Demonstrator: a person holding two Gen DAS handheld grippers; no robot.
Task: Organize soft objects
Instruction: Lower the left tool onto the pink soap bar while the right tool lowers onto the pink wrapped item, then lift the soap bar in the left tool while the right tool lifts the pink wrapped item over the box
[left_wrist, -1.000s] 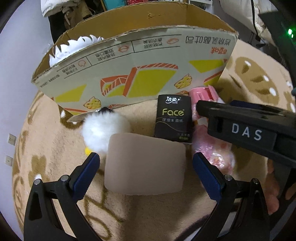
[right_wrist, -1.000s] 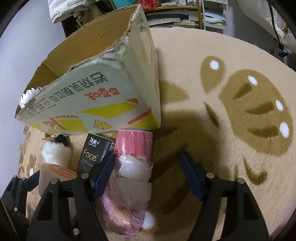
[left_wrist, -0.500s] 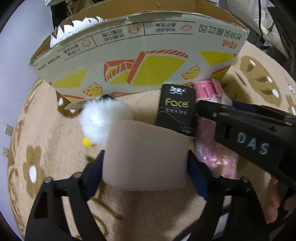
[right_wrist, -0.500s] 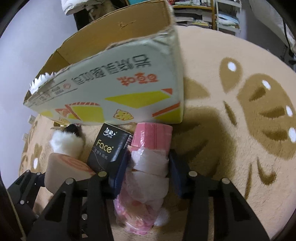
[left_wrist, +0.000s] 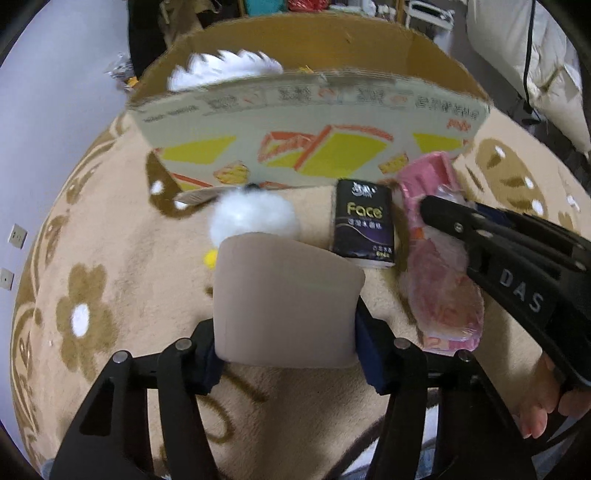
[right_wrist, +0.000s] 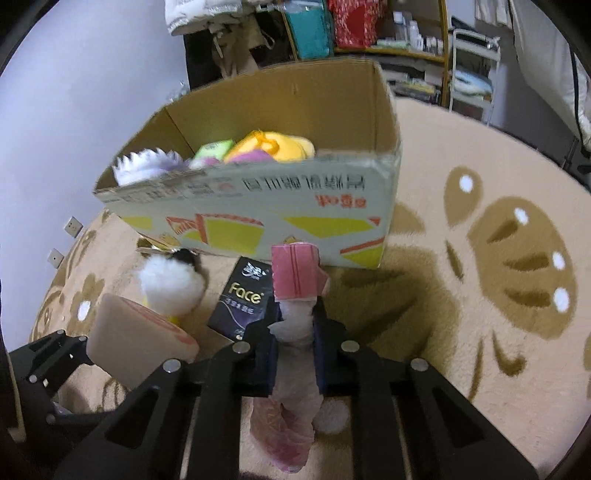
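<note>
A: Where do the soft things stand? The beige foam block (left_wrist: 286, 302) is clamped between the left tongs (left_wrist: 286, 345), and it looks raised off the rug (left_wrist: 110, 258); the pink plastic-wrapped bundle (right_wrist: 295, 332) is squeezed in the narrow grip of the right tongs (right_wrist: 294, 343), its lower end hanging slack below them.

B: So both tongs are loaded; I'd call this the carrying step, picked up but not yet delivered. What lies around them?

A: The white fluffy toy (left_wrist: 253, 216) and the black Face tissue pack (left_wrist: 364, 223) lie on the rug just in front of the cardboard box (right_wrist: 258, 221); neither is held. The box stands open just beyond them; a yellow plush (right_wrist: 273, 146), something green and a white frilly piece already sit inside.

B: Then the next move, as I judge it, is to lift both loads over the near wall of the box and let go inside; that wall is tall, so each load needs height first.

A: Agreed; the bundle's dangling tail could catch on the rim, and the block is wide; one at a time seems safer.
</note>
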